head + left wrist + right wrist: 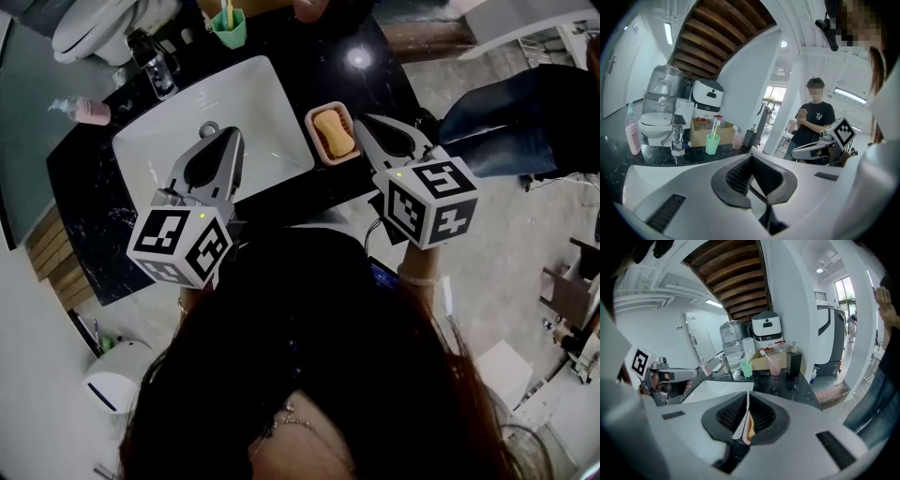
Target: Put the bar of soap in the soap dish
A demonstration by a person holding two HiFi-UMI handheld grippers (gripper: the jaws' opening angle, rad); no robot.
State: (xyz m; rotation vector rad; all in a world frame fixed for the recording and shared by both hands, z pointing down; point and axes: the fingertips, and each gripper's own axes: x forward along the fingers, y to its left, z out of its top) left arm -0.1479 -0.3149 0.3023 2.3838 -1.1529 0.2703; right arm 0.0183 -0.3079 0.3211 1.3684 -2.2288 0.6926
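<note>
A black, white-veined countertop (89, 202) carries everything here, with a white rectangular sink basin (253, 112) set into it. A chrome faucet (155, 61) stands at the basin's far edge. A pink pump bottle (89, 111) stands near the basin's far left corner. A green cup (228, 26) (toothbrush standing in it) sits by the back edge. The pink soap dish (312, 131) rests just right of the basin. Farther back stand a pink cup (775, 366), a black dispenser (794, 363) and a cardboard box (699, 135).
</note>
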